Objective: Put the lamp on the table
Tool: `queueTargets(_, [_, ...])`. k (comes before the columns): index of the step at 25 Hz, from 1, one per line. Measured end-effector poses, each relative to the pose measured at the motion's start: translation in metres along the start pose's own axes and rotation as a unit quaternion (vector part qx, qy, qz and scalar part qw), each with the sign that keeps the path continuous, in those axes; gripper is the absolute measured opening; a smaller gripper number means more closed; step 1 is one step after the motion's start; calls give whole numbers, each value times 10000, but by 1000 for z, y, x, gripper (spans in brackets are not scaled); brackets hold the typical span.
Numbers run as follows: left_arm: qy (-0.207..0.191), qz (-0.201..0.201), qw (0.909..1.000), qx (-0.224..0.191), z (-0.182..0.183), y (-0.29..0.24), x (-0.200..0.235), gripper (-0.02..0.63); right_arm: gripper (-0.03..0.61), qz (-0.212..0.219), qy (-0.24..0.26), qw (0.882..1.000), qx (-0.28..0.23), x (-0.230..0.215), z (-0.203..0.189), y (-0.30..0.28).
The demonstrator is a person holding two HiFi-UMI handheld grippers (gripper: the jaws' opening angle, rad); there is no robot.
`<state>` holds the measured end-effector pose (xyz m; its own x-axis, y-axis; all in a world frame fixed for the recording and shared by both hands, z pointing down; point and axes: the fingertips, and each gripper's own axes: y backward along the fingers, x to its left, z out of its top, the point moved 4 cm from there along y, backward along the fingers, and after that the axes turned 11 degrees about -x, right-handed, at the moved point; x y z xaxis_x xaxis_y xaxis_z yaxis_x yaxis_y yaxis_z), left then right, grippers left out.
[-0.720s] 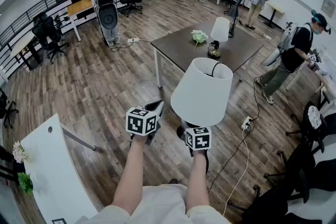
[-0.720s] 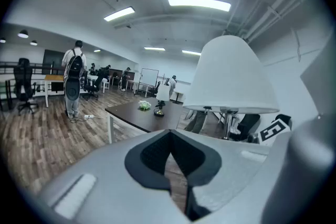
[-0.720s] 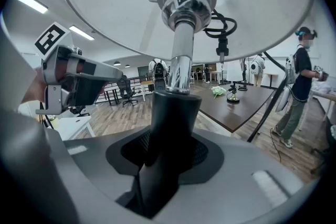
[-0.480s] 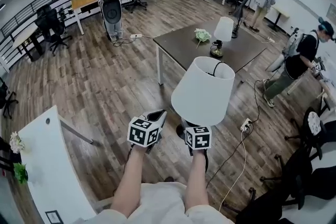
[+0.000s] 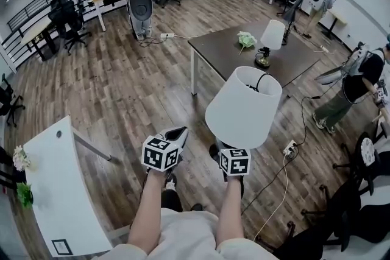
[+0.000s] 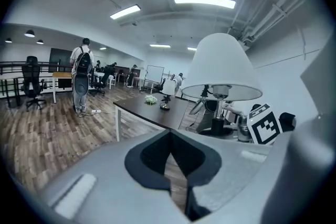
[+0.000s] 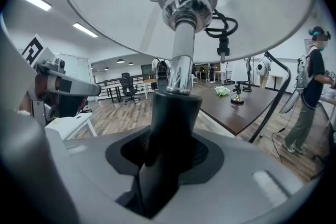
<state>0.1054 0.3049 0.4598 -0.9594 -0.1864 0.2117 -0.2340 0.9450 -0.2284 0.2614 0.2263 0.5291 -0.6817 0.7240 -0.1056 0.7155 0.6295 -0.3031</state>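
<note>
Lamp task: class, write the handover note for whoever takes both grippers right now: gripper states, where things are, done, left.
Left gripper: shut, empty.
Right gripper: shut on the lamp at its black stem, lamp upright.
The dark table lies ahead, across the floor; a second lamp and green flowers are on it.
Done: lamp picked up. Left: walk over, set it on bare tabletop, release.

Dark bench (image 5: 222,56) on wood floor (image 5: 122,88)
It carried a small lamp (image 5: 270,41), upright, with a pale flower bunch (image 5: 247,39) just beside it.
</note>
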Motion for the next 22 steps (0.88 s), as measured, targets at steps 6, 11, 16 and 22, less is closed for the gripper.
queueTargets(6, [53,-142,9999,-64,25,-34,32,1,173,-19,-38,10000,47,-2,24,-42])
queueTargets(11, [75,-331,9992,-209,55,-57,63,1,173,-8,-49,10000,-36,5,50,-78])
queueTargets(16, [-19,-551,9982,-231,65,-90,78,1,173,-121,-110,9998,-144,-1,68,-107])
queueTargets(22, [-25,-989,9949,-204,75,-127,97,1,173,-438,-190,9989,-4,-20,70,-131])
